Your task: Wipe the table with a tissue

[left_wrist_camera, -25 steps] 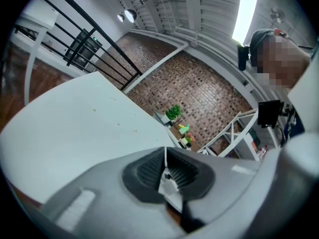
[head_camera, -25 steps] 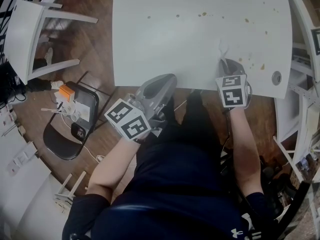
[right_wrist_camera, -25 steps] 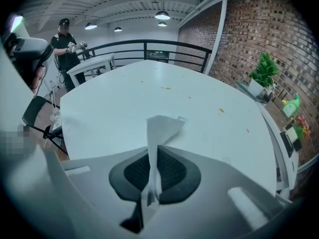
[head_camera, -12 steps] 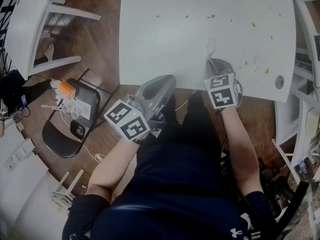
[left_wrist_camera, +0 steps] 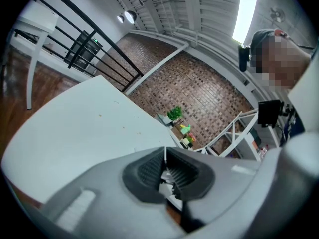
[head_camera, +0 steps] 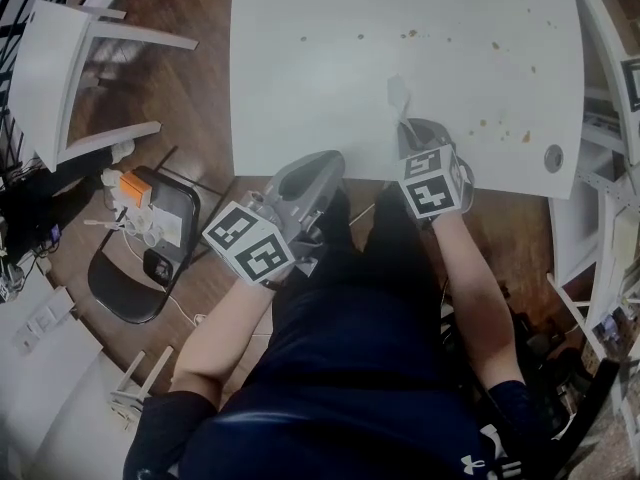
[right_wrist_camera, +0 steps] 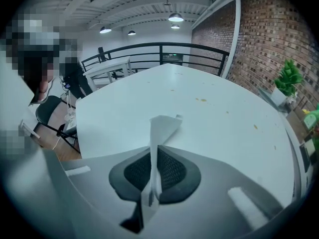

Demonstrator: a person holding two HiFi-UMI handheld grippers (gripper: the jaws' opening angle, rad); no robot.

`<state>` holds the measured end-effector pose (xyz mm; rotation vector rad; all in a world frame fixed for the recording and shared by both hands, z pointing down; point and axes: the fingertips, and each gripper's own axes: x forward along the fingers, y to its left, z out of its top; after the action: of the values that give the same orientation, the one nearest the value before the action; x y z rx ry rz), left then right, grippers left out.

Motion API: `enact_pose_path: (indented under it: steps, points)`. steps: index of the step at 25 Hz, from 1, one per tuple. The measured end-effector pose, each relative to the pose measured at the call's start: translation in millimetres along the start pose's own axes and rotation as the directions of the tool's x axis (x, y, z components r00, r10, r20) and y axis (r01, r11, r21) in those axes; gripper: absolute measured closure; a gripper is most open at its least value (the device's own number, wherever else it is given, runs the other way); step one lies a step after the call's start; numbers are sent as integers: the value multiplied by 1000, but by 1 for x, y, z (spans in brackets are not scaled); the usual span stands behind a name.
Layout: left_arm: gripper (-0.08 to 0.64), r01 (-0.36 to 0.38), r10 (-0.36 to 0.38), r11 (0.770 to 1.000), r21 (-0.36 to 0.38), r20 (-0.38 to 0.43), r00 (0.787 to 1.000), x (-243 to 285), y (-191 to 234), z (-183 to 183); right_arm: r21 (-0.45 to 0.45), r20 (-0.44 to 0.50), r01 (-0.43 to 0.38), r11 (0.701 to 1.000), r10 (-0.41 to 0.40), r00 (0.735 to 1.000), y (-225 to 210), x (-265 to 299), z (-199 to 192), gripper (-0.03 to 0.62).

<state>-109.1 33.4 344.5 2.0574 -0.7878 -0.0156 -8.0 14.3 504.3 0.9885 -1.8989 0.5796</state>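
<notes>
Your white table [head_camera: 330, 88] has brown crumbs [head_camera: 495, 46] scattered toward its far right corner. There's wood floor [head_camera: 190, 78] and a black chair [head_camera: 135, 258] off its left edge. Your right gripper [right_wrist_camera: 155, 168] is clamped tight on the tissue [right_wrist_camera: 162, 128] by the near edge. Your left gripper [left_wrist_camera: 165, 158] is closed on nothing, just off that edge.

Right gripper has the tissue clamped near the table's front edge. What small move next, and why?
Probably lower the tissue flat and sweep it rightward in the head view. It stands up from the shut right gripper, and brown crumbs lie on the table to its right.
</notes>
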Motion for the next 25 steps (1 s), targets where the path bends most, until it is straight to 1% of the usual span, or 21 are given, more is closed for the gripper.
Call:
enact_pose_path:
  steps: [5,11,13,16,20,23,25]
  points:
    - [551,21,-21,1000,4,-22,1000,16,-15,-9,29,-11,34,999,-34,999,-28,-10,-17,581]
    - [551,33,-33,999,17,-39,999,35,-30,-18,70,-7,38,997,-37,999,-46,-19,-37,581]
    - [551,35,-34,999,22,-42,999,41,-35,-21,99,6,28,995,-29,1000,-49,-23,-43,581]
    - [551,37,-36,999,29,-45,998,49,-42,-24,139,52,24,990,-31,998,-59,-40,-45,581]
    - [551,41,-39,998,38,-42,998,63,-53,-29,168,97,67,984,-84,992,-89,-68,-53,581]
    - [551,44,-43,998,50,-35,998,73,-65,-31,188,101,99,977,-119,988,-115,-80,-68,581]
    - [551,44,-42,997,59,-29,999,79,-74,-33,191,96,106,976,-127,987,-127,-84,-77,581]
